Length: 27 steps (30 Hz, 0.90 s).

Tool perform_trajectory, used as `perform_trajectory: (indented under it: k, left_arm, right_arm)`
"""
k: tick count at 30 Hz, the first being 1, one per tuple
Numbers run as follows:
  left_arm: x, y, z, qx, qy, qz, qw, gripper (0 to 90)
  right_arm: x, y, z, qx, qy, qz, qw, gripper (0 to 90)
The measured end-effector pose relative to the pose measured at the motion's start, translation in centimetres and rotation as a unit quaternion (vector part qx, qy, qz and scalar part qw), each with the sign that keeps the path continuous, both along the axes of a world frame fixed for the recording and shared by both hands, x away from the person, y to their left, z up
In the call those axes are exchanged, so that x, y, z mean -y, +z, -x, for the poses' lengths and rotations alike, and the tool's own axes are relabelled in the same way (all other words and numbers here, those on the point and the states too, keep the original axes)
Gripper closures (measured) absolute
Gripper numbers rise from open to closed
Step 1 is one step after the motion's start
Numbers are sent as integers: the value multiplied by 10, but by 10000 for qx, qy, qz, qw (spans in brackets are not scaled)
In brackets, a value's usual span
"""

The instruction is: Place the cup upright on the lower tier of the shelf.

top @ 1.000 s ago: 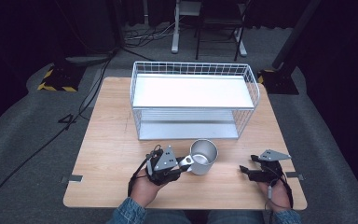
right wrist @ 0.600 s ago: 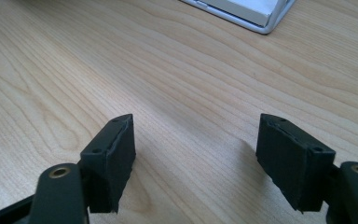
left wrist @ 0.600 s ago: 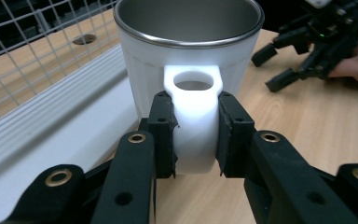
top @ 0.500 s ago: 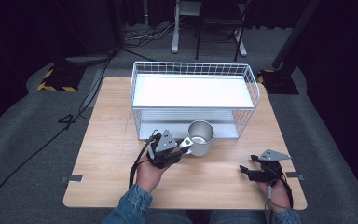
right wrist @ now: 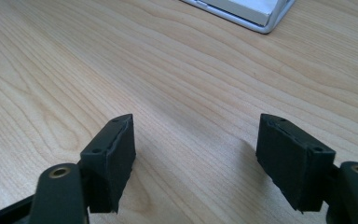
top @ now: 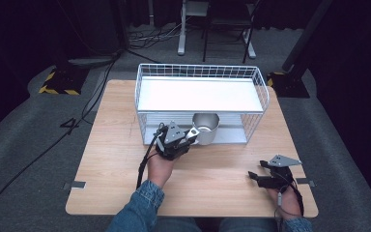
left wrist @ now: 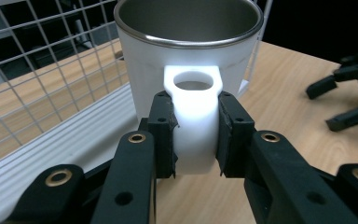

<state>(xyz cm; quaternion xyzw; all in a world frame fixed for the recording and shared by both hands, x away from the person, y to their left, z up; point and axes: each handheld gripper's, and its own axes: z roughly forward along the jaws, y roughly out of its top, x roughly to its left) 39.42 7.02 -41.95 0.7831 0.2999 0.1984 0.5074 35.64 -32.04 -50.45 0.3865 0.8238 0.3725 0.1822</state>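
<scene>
Left claw (top: pixel 189 137) clamped on white handle of mug (top: pixel 206 128), both pads tight on it. Wire basket (top: pixel 201 72) w/ white shelf sits straight ahead on tabletop (top: pixel 111 145); its front mesh is just behind mug. Mug upright, steel inside, at basket's lower front edge. Right claw (top: pixel 255 176) well apart near tabletop's right corner, jaws spread wide, nothing between them.

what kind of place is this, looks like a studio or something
Probably a lab or recording studio, not a home: a lone wooden table on grey carpet, black curtains behind, loose floor cables, and hazard-striped stand bases.
</scene>
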Motion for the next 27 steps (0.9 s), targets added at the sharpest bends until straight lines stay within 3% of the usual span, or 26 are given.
perform_trajectory:
  k: [5,14,22,27]
  left_arm:
    - [-3,-5,-11,26,134,84,9999,716]
    - [3,-16,-30,132,532,-56,9985,715]
    - [8,-32,-45,-16,861,0,9963,715]
    - [11,-38,-51,10,902,-174,9958,715]
  right_arm:
    - [0,0,0,2,-1,-1,10000,285]
    - [0,0,0,-8,1,-5,10000,284]
    - [0,0,0,-19,2,-16,10000,285]
    - [0,0,0,-14,1,-10,10000,285]
